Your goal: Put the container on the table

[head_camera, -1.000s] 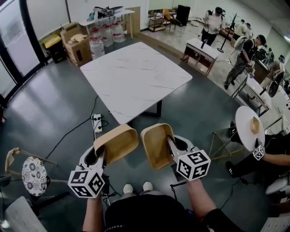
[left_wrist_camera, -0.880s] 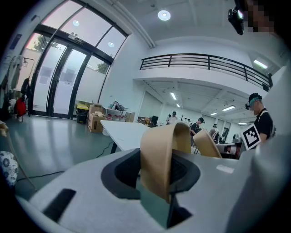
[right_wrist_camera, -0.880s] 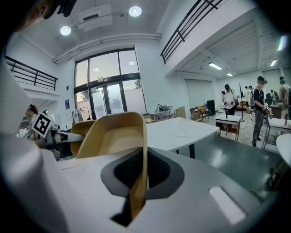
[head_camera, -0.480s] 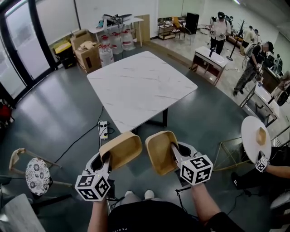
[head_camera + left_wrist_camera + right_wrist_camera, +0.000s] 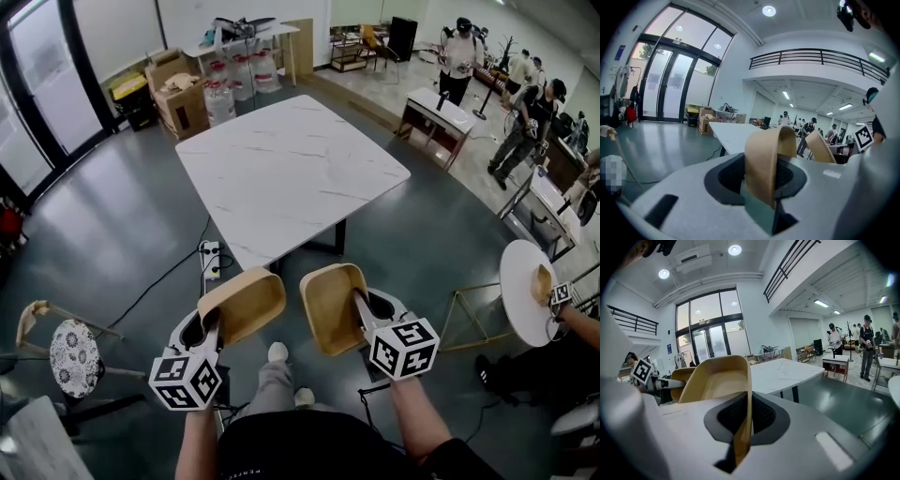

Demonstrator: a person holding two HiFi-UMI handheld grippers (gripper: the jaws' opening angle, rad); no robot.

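Grip: left gripper [image 5: 215, 324], jaws part-closed, clamps left tan container [image 5: 246, 302] by its rim. The right gripper [image 5: 357, 306] is nearly shut on the thin wall of right tan container [image 5: 328, 307]. Both are held short of marble-top table [image 5: 281, 169], presumably for placement.

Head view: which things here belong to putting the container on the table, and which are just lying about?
In the job:
left gripper, clamped on left container
right gripper, clamped on right container
marble table

Lying about:
cardboard boxes
power strip
patterned stool
round white table
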